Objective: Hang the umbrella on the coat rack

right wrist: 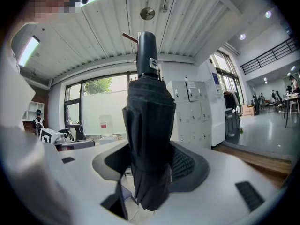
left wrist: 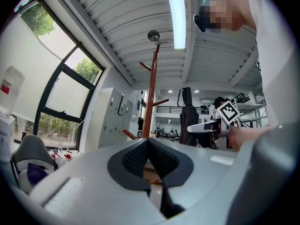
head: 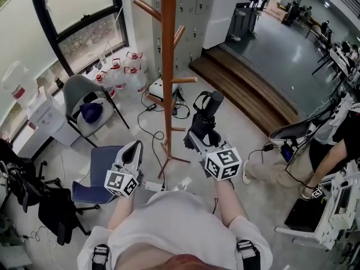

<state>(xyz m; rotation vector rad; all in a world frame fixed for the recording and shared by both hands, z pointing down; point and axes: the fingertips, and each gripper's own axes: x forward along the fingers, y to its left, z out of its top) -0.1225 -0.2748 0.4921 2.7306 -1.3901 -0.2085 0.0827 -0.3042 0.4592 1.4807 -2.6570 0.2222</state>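
1. My right gripper (head: 194, 137) is clamped on the umbrella (head: 206, 116). In the right gripper view both dark pads (right wrist: 187, 165) press against the folded black fabric, so the jaws stand fairly wide around it.
2. The umbrella (right wrist: 150, 135) stands upright in that grip, its black handle on top and the bundled canopy hanging down past the jaws.
3. In the head view a strap loop (head: 199, 101) shows beside the handle.
4. My left gripper (head: 135, 146) carries nothing. In the left gripper view its pads (left wrist: 136, 158) meet at the tips, with only a sliver of floor showing lower down.
5. The coat rack (head: 168, 49), a reddish-brown wooden pole with slanted pegs, stands on the floor in front of me between the two grippers.
6. The umbrella is just to the right of the pole and apart from it, near the short lower pegs (head: 183, 80) and not yet on any of them.
7. From the left gripper view I see the coat rack (left wrist: 151, 95) straight ahead, with the umbrella (left wrist: 188, 116) held off to its right.
8. Around the rack: a grey chair (head: 79, 91) with a dark blue item on its seat, a blue chair (head: 93, 179) closer in, clear bottles with red tops (head: 121, 72) by the window, and cables across the floor.
9. Another person (head: 332, 145) sits at the right edge.
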